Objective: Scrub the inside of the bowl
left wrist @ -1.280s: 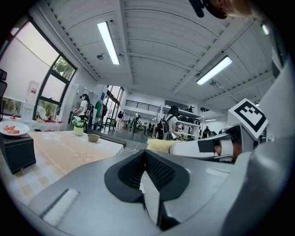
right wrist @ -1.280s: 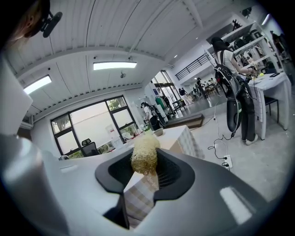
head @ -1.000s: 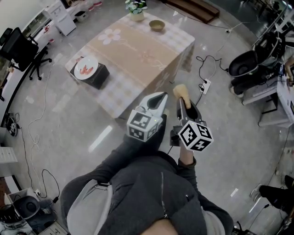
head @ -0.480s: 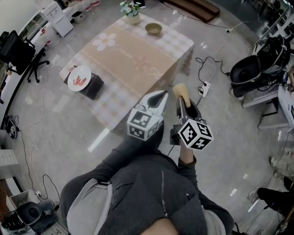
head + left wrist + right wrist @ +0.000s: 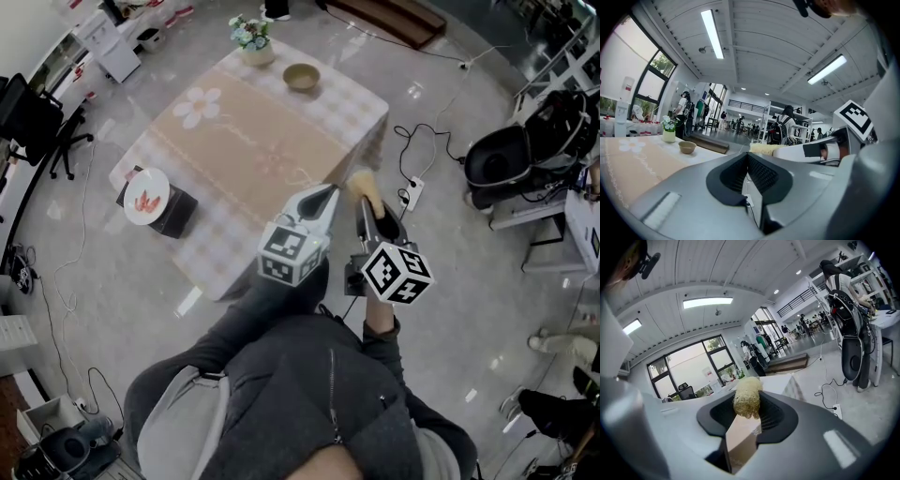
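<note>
The bowl (image 5: 301, 76) sits at the worktop's (image 5: 246, 141) far edge, well apart, so this looks like the approach. The left hand-held gripper (image 5: 322, 199) is pressed together and empty. The right hand-held gripper (image 5: 371, 212) pinches a scrubber (image 5: 363, 186), which next must reach the bowl.

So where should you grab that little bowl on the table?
Probably by its rim, coming down from above: the bowl sits upright, mouth open, its wall low and rounded. The left gripper, shut and empty, could take it.

The bowl's (image 5: 302, 87) inside seems too small to judge.
</note>
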The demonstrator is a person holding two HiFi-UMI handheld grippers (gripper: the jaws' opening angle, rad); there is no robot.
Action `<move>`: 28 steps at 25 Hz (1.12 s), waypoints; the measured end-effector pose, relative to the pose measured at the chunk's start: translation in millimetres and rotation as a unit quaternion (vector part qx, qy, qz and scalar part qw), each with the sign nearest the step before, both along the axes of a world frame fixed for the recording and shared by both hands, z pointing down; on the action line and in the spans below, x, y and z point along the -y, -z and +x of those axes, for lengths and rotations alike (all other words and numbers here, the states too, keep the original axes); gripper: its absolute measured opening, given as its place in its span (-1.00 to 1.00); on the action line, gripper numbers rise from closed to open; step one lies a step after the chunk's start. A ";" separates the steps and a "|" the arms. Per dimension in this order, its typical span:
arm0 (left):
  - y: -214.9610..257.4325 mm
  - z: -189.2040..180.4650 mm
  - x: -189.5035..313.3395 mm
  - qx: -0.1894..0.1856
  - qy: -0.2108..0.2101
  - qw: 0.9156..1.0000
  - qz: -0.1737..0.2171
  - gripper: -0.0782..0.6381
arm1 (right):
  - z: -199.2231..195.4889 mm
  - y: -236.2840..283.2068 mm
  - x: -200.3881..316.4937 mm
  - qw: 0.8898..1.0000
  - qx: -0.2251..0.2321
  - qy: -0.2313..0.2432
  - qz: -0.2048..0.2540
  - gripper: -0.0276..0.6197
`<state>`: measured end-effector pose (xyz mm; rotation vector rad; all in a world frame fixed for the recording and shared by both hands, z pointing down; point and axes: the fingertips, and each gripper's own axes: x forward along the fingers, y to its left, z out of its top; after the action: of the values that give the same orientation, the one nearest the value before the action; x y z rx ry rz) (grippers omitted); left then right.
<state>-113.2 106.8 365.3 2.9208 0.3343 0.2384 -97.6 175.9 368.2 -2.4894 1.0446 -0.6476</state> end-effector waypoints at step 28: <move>-16.3 170.3 90.4 0.015 0.059 0.998 -0.031 -0.76 | 183.0 -9.4 89.9 0.998 0.019 0.058 -0.019 -0.55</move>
<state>57.1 16.4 381.6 2.8594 0.1617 0.2493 85.4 86.0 377.6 -2.4532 1.1798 -0.7515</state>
